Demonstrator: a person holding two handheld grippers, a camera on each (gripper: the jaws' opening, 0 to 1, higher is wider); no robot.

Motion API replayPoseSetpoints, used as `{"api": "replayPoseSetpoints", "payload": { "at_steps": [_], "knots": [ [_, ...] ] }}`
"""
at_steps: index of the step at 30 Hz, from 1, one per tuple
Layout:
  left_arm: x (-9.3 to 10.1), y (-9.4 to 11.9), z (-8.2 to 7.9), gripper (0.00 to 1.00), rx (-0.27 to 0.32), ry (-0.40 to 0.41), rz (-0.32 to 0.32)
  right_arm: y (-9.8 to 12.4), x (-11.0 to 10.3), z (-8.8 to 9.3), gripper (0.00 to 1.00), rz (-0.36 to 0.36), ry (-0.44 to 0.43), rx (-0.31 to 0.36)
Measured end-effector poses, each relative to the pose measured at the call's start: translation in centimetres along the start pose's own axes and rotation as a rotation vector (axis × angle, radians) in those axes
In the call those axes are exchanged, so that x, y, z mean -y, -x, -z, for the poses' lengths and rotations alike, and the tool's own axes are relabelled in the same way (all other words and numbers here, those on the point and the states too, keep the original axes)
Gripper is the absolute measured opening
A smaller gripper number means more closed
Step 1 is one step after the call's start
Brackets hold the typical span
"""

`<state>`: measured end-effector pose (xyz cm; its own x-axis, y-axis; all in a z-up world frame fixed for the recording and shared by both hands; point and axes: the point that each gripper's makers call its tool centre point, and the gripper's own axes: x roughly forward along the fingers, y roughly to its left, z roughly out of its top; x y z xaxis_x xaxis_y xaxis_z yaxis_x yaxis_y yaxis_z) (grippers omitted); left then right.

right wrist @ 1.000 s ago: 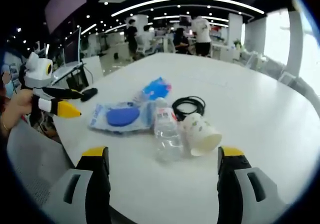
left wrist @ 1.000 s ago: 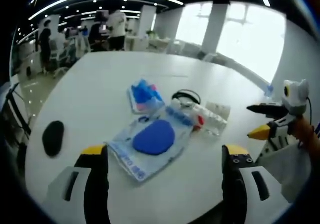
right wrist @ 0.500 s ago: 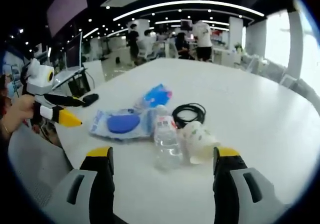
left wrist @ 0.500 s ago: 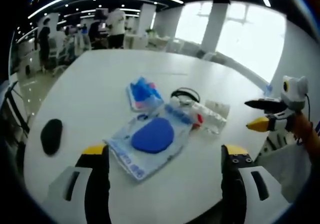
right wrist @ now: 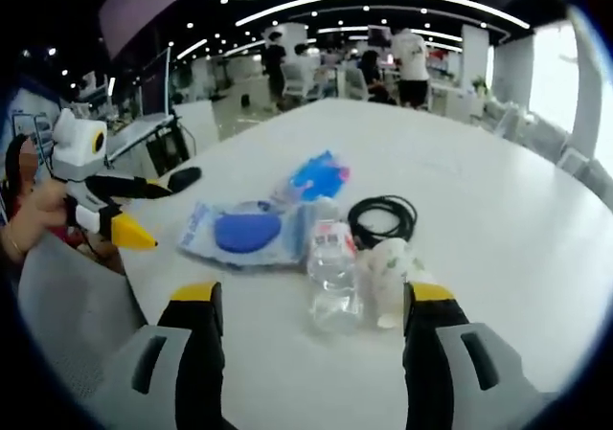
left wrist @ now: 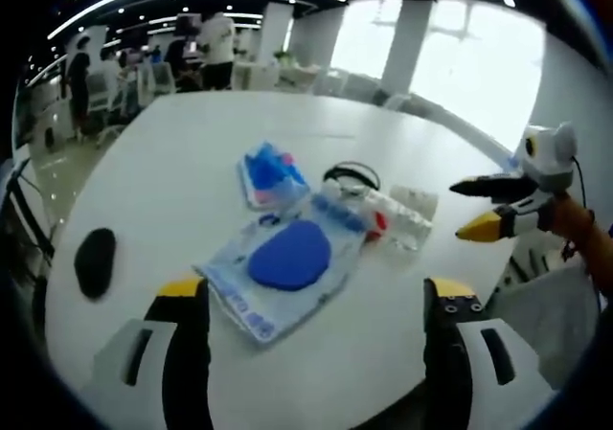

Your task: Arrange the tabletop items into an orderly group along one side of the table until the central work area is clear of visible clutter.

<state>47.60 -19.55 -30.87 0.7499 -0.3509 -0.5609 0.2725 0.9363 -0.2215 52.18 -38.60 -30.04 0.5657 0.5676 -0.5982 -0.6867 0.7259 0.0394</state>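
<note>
Holding the left gripper and right gripper above the table with jaws spread and empty, we risk rolling the lying clear bottle off the near edge, or crushing the tipped paper cup. Both touch mid-table, beside a coiled black cable, a flat blue-printed packet and a smaller blue pouch.
</note>
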Motion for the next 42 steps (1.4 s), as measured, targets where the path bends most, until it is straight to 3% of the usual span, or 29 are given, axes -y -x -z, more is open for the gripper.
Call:
{"api": "replayPoseSetpoints", "payload": {
  "at_steps": [11,28,36,42],
  "knots": [
    [0.6,-0.4,0.6,0.89,-0.028,-0.024,0.027,-1.7,0.0,-0.1,0.74,-0.033,0.055,-0.075],
    [2.1,-1.0,1.5,0.88,-0.073,-0.094,0.084,-5.0,-0.2,0.5,0.69,-0.067,0.199,-0.271],
    [2.7,-1.1,1.5,0.87,-0.073,-0.096,0.105,-6.2,-0.1,1.2,0.67,-0.104,0.171,-0.363],
    [3.4,-1.3,1.9,0.87,-0.088,-0.106,0.130,-7.2,0.0,1.6,0.65,-0.099,0.204,-0.423]
  ]
}}
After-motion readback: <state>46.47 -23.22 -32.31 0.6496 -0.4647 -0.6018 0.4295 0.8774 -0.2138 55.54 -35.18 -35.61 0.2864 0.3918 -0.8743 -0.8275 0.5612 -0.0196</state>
